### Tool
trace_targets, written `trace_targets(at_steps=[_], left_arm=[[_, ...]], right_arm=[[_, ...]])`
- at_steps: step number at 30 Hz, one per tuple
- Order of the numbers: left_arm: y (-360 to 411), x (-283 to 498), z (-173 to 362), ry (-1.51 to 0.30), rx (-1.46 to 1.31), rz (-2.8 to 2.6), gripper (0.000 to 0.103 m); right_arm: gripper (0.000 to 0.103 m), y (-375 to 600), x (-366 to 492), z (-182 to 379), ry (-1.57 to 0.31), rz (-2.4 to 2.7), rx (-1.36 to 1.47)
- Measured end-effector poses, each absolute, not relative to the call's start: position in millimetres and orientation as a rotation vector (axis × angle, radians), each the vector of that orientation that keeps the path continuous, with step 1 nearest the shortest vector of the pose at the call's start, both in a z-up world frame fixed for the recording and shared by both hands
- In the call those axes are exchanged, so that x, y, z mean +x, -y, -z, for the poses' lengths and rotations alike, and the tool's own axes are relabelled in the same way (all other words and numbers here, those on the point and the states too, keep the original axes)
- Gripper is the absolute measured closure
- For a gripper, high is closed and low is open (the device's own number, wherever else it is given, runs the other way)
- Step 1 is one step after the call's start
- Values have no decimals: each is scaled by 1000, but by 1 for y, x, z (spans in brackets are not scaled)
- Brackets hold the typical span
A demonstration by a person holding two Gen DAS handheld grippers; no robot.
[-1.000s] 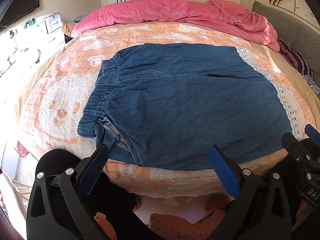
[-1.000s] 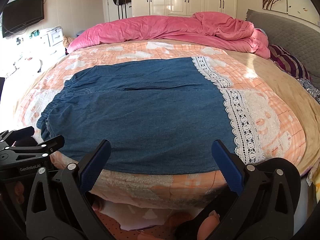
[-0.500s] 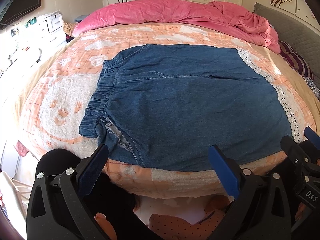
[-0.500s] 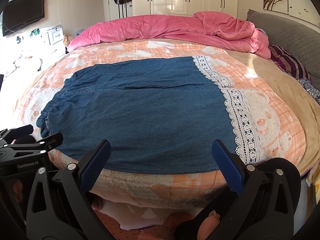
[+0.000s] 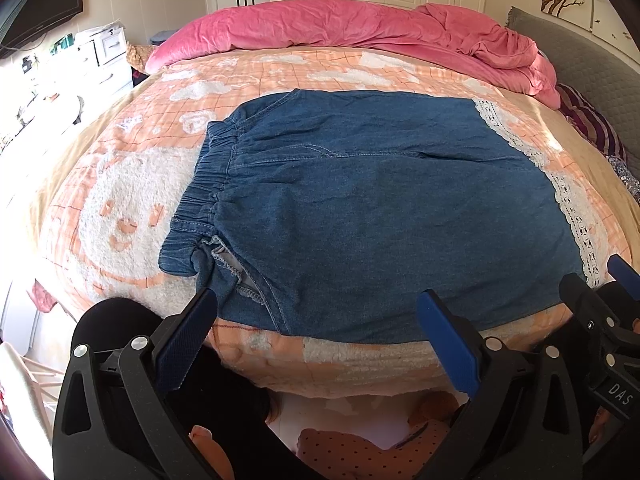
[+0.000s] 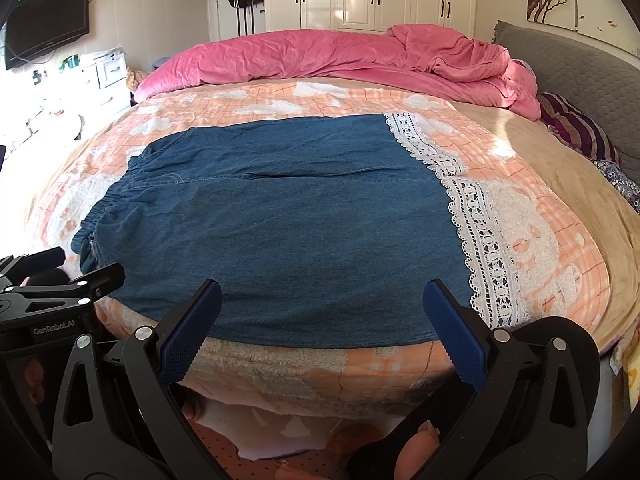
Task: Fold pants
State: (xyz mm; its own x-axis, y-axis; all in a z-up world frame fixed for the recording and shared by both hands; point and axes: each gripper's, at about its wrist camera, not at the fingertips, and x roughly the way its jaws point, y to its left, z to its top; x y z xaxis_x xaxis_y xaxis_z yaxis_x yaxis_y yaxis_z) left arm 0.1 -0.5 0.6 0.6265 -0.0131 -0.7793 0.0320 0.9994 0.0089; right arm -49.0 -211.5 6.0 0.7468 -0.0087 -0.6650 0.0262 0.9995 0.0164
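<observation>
The pants (image 5: 380, 208) are laid flat on the bed (image 5: 132, 208), in the middle of both frames; they are likely spread out this way so that a fold can be made without lumps. The waistband (image 5: 204, 196) is seen at the left of the frame, and the lace hem (image 6: 480, 240) at the right; the near edge of the pants is set close to the bed's near edge, which probably makes it easy to reach. One near corner by the waistband is bunched and turned over in the left wrist view; it may need to be smoothed first. A pink quilt (image 6: 340, 56) is piled at the top of the frame, well apart from the pants, so room is left for the fold.

The left gripper (image 5: 316, 340) is held low at the bottom of its frame, just in front of the near edge; its fingers (image 5: 188, 336) are spread wide, and nothing is held or touched by them. The right gripper (image 6: 320, 332) is held the same way near the lace end; its fingers (image 6: 456, 332) are spread wide too, and nothing is pinched. It is judged that no fold has been made yet; the near edge looks like the part to be taken first.
</observation>
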Motion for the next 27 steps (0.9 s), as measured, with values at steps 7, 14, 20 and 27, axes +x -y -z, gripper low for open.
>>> trace_targets(at_steps=[7,14,20,27], left_arm=[[0,0,-1,-894,21,27,4],[1,1,-1,-896,22,28,4],[2,3,-1,-897,24,29,4],[-2,18,-3,-895,15,32,4]], right_arm=[[8,211,-49,-6,-729,20,23],[8,210,-49,-5,-735,20,17],[8,210,-49,-5,-734,21,14],[8,205,-36,-4,-751,3,-5]])
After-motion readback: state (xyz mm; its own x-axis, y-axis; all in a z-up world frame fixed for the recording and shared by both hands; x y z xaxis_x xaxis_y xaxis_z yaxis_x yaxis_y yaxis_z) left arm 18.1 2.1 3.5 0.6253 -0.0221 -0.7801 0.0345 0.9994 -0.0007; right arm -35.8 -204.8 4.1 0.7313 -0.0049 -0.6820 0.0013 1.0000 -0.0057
